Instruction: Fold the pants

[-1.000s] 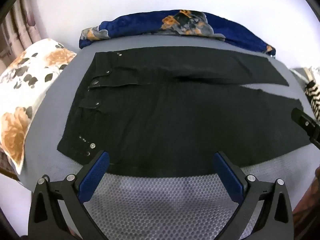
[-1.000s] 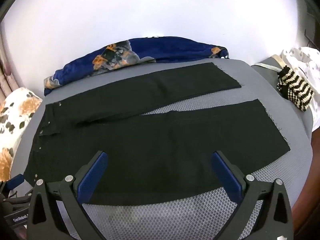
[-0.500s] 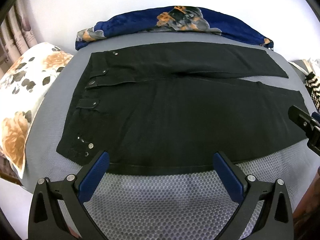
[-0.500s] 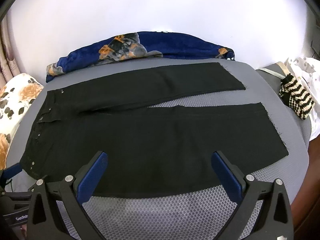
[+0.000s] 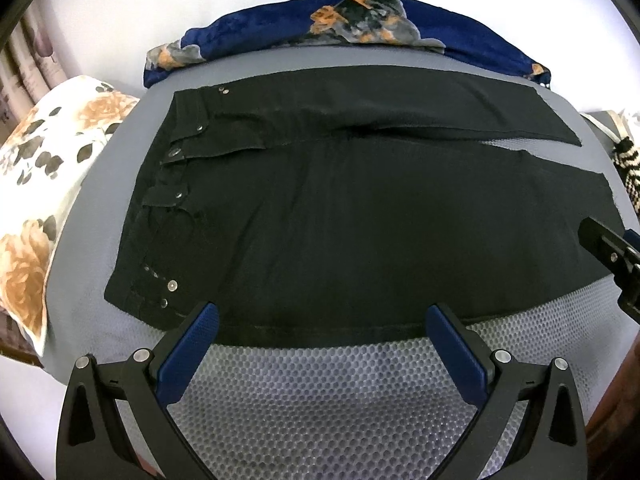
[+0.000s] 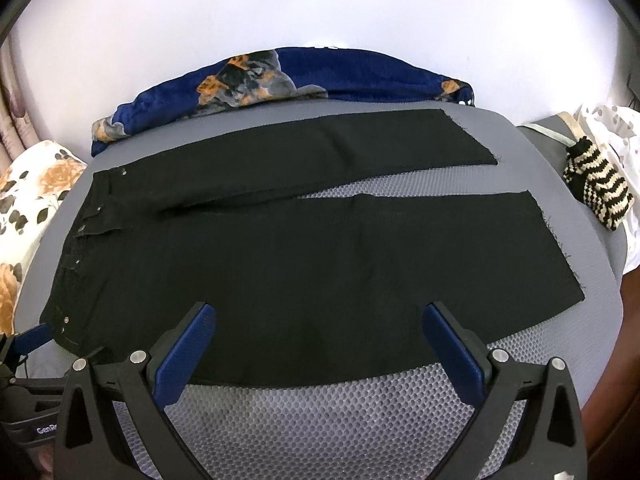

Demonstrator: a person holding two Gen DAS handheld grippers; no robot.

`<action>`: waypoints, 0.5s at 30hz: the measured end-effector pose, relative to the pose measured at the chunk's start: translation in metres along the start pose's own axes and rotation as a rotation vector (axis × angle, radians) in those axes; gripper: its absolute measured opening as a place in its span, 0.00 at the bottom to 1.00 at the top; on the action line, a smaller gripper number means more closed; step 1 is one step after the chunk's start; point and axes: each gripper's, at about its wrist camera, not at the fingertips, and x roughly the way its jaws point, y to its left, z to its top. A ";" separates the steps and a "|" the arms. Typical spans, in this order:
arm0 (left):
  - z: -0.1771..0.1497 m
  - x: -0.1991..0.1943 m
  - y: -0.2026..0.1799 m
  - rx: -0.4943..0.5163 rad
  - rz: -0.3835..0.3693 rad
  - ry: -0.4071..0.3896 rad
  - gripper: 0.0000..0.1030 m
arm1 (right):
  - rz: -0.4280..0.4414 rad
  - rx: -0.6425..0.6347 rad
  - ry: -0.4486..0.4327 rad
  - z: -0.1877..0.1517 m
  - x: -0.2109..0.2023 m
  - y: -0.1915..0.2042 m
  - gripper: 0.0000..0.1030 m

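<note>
Black pants (image 5: 340,216) lie flat on a grey mesh-covered bed (image 5: 320,392), waistband to the left, both legs stretching right with a narrow gap between them near the hems. They also show in the right wrist view (image 6: 320,248). My left gripper (image 5: 322,320) is open and empty, hovering at the pants' near edge by the waist end. My right gripper (image 6: 320,320) is open and empty over the near edge of the near leg. The right gripper's body shows at the right edge of the left wrist view (image 5: 612,252).
A blue floral blanket (image 5: 360,24) lies bunched along the far edge by the white wall. A floral pillow (image 5: 44,184) sits at the left. A striped knit item (image 6: 596,192) and white cloth lie at the right.
Both grippers have drawn slightly back and shifted; the pants sit a bit lower and fuller in both views. The pants have not moved and both grippers stay open.
</note>
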 end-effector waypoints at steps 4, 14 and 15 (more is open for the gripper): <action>0.001 0.000 -0.001 -0.002 0.006 0.000 1.00 | -0.006 0.000 0.009 -0.001 0.002 0.000 1.00; 0.003 0.003 0.004 -0.026 0.020 0.010 1.00 | -0.003 0.006 0.024 -0.002 0.004 0.002 1.00; 0.003 0.003 0.005 -0.030 0.019 0.011 1.00 | -0.003 0.005 0.023 -0.002 0.004 0.002 1.00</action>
